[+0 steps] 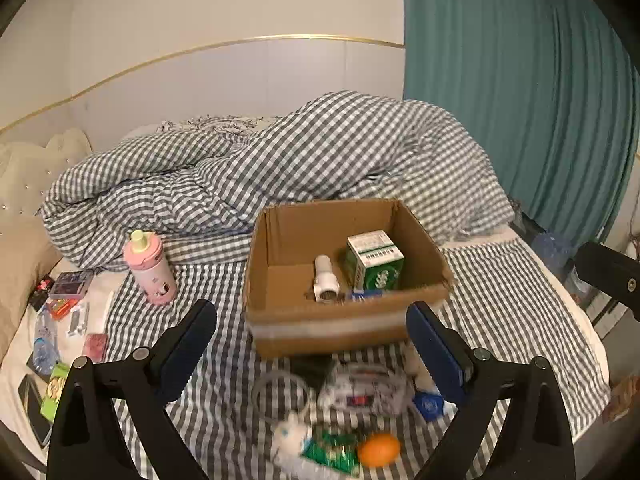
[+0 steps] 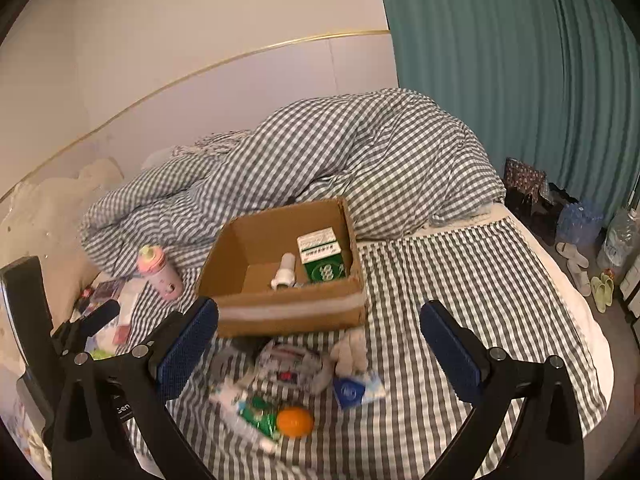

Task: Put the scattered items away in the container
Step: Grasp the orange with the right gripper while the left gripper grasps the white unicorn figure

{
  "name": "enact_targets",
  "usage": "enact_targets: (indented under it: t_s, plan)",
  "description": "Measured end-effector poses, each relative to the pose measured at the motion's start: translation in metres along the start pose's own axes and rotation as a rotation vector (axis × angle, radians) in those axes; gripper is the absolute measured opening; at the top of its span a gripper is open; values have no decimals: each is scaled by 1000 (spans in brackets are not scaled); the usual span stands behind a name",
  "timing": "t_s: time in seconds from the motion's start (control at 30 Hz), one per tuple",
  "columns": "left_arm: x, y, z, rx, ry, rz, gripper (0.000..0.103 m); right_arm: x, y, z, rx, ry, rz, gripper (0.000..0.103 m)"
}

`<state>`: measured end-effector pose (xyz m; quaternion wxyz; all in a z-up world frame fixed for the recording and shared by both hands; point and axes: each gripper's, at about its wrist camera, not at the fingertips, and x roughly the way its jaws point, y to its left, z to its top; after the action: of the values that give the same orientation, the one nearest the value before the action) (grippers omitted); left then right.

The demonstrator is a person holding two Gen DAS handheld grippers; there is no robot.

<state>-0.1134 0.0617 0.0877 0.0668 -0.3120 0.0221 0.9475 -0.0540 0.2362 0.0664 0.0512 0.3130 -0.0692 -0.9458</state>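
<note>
Both grippers, left and right, fingers apart, empty, above bed clutter just before the cardboard box (already holding green carton). Best taken next: smooth round orange, gripped across its middle, away from crinkly green packet

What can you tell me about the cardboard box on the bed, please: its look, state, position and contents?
The cardboard box is brown, corrugated as it looks, open at the top, with a pale tape band across its near wall. It stands upright on the striped sheet, in front of the checked duvet. Inside are a green and white carton, a white plastic fitting and a small blue item, hard to identify. Neither gripper touches it.
</note>
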Motion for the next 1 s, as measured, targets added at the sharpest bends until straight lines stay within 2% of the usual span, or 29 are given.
enact_targets:
  t_s: [0.1, 0.27, 0.5, 0.73, 1.0]
  plan:
    - [-18, 4, -25, -4, -13, -8, 103, -5, 6, -29, -20, 14, -10, 101]
    - [-18, 16, -74, -9, 13, 11, 103, 22, 9, -76, -28, 103, -16, 101]
    - [18, 40, -116, -50, 110, 51, 103, 70, 17, -106, -56, 189, -36, 101]
    - [57, 52, -145, -82, 181, 17, 103, 111, 12, -140, -85, 262, -19, 101]
    - [102, 45, -166, -53, 254, 10, 103, 148, -1, -164, -98, 341, 14, 95]
